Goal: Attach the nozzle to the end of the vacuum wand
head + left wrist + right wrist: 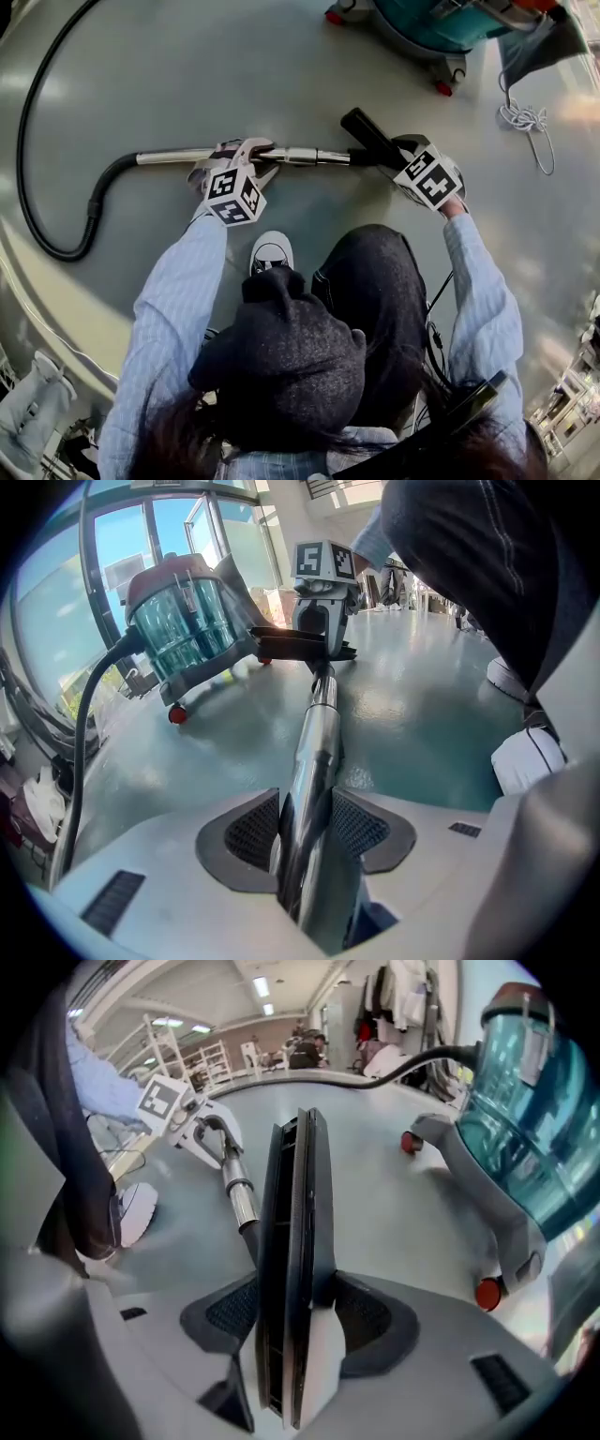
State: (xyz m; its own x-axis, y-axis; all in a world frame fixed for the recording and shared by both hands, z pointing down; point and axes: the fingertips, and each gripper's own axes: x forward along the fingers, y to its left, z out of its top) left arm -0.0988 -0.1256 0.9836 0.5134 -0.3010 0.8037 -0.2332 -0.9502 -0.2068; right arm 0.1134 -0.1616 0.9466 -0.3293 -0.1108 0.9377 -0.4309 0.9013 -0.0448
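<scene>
While hand-held grippers point downward, left [251, 156] clamps wand [305, 156], right [392, 152] nozzle [364, 131].

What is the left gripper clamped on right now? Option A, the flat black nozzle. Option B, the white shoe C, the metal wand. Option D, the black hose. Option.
C: in the left gripper view, the left gripper has both pads pressed against the metal wand, while the flat black nozzle is gripped by the right gripper.
</scene>
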